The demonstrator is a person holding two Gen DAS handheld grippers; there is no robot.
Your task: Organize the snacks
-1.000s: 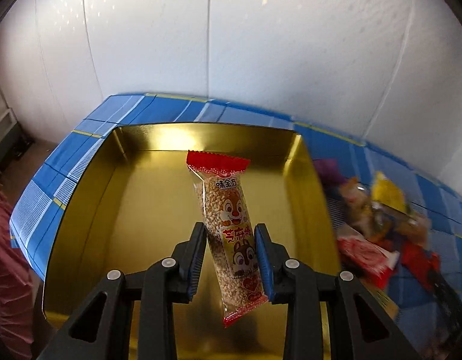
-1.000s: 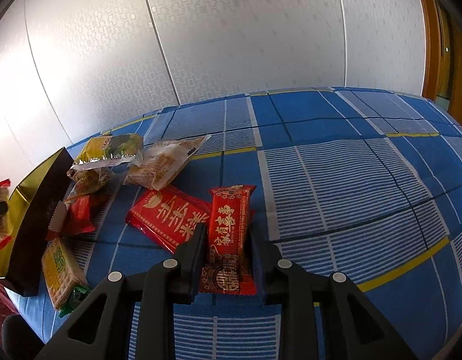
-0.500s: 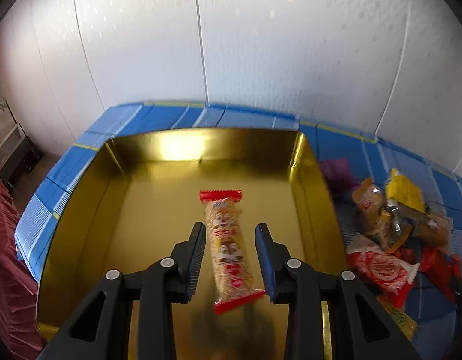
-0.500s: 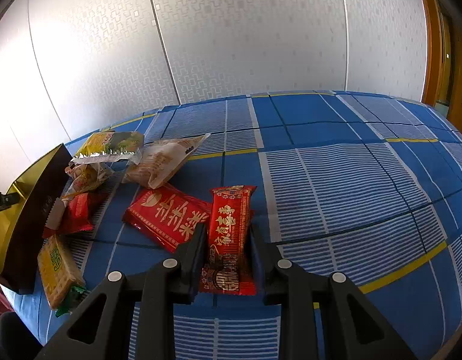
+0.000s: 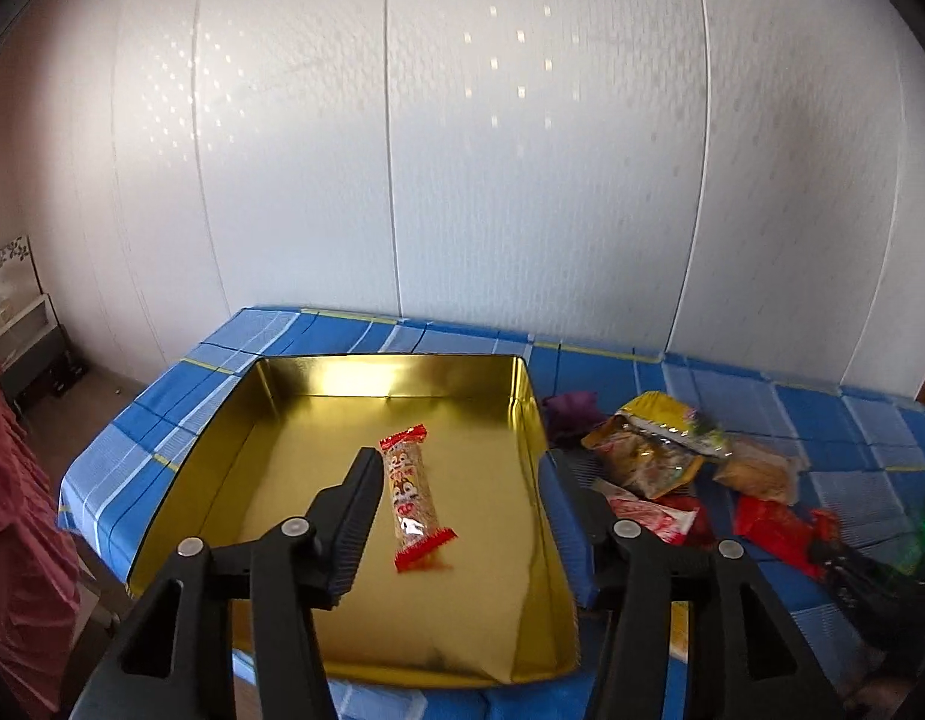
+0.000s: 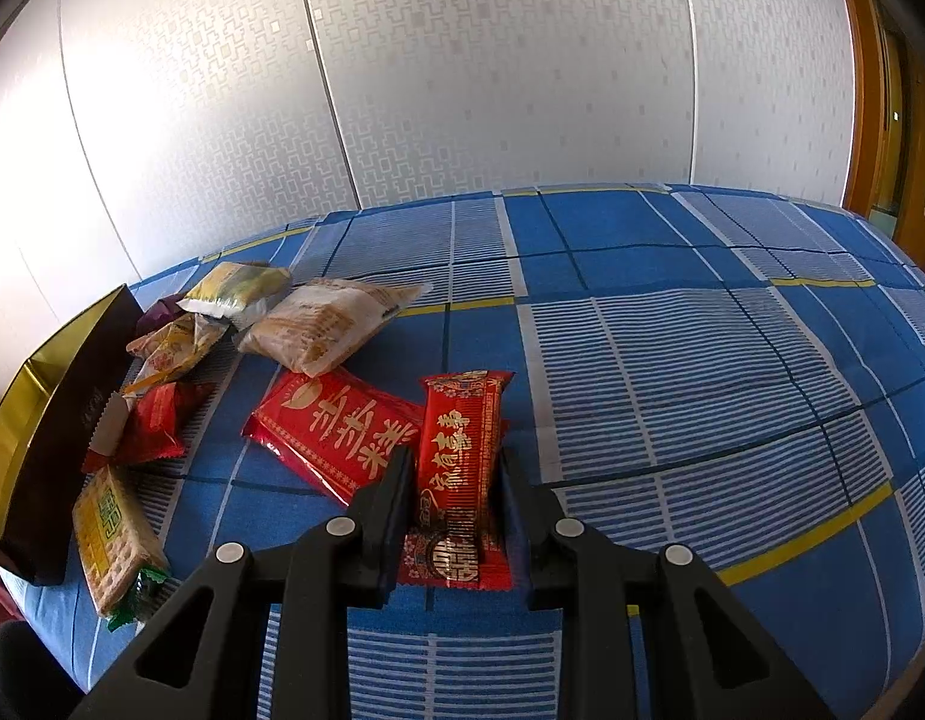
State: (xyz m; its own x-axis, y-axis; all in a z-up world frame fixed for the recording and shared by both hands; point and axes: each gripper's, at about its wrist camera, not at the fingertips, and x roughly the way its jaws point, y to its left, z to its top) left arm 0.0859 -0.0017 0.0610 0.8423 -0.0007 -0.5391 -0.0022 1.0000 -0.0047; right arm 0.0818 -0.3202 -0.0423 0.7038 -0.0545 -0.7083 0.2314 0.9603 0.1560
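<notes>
Left gripper point(image 5: 462, 480) spread wide over the gold tin point(image 5: 525, 387), grasping nothing; squirrel-print snack bar point(image 5: 413, 495) lying flat on the tin floor, apart from both fingers. Right gripper point(image 6: 456, 477) set around the red packet point(image 6: 459, 468) on the blue checked counter point(image 6: 702, 330), fingers pressed against both long edges, so clenched on it by the look of it, packet's lower end flat on the cloth. Just left of it, touching or slightly under, the wider red pack point(image 6: 336, 426); further left the loose heap of wrappers point(image 6: 234, 324) beside the tin's dark outer wall.

Risks, as judgement only:
- Slippery film plus a grip on the edges: possible slide out of the fingers during the lift
- Overlap with the wider red pack: chance of dragging that 1 along
- Route to the tin across the heap: low carry likely to snag wrappers or clip the wall
- Drop onto the bar already inside: untidy stacking
</notes>
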